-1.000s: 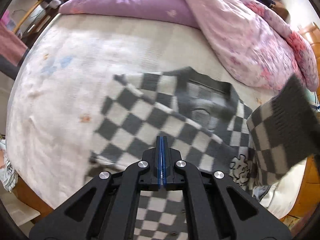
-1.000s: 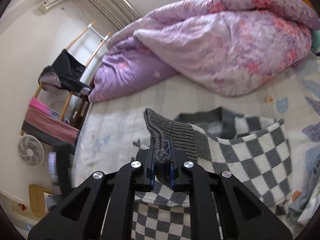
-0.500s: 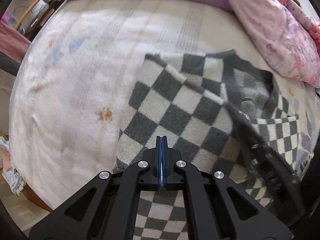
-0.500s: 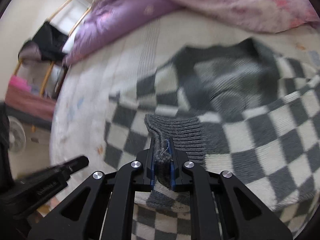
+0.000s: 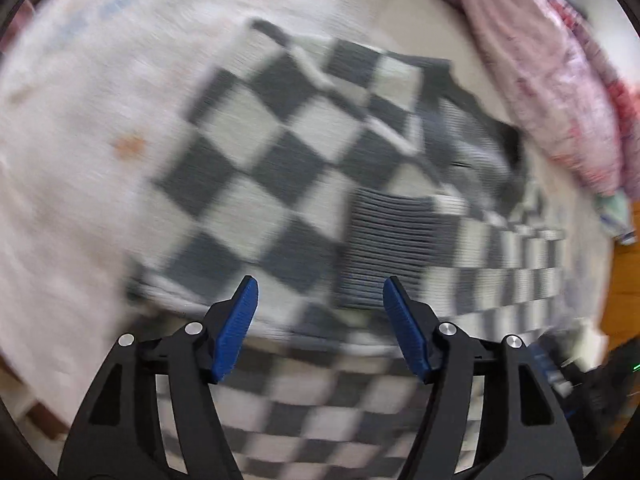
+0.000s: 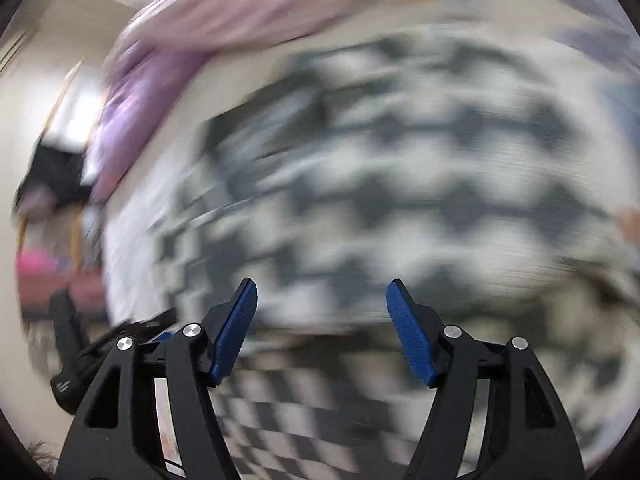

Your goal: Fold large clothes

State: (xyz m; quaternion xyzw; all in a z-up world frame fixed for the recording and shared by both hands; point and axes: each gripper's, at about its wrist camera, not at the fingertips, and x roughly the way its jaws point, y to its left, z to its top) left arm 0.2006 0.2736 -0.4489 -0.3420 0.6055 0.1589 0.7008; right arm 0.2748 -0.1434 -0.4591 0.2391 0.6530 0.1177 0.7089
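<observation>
- Grey-and-white checkered knit, that's what the sweater (image 5: 280, 168) is made of; it is seen spread out flat on the bed (image 5: 72, 200), filling the middle of both views.
- In the left wrist view, a ribbed grey cuff (image 5: 384, 240) is laid on top of the checks, just past the fingertips toward 1 o'clock, with the sleeve (image 5: 512, 256) trailing off toward 3 o'clock.
- The left hand-held gripper (image 5: 318, 300) is pointed down at the sweater with its jaws wide apart and opening. Nothing is pinched between the blue pads (image 5: 236, 332); only the fabric lying below is seen through the gap.
- The right hand-held gripper (image 6: 322, 304) is in the same shape: jaws spread and opening, nothing clamped, blurry checkered sweater (image 6: 400, 184) showing behind the gap.
- The right wrist view is badly smeared, so the folds there can't really be made out.
- A pink floral quilt (image 5: 552, 92) is bunched at the bed's edge around 2 o'clock in the left view, and it is seen again across 11 to 12 o'clock in the right view (image 6: 256, 4).
- A black bit of the other hand-held gripper is caught at 8 o'clock in the right view, close beside the right one.
- The white sheet is left bare toward 9 o'clock in the left view, with a small orange mark (image 5: 130, 145) on it.
</observation>
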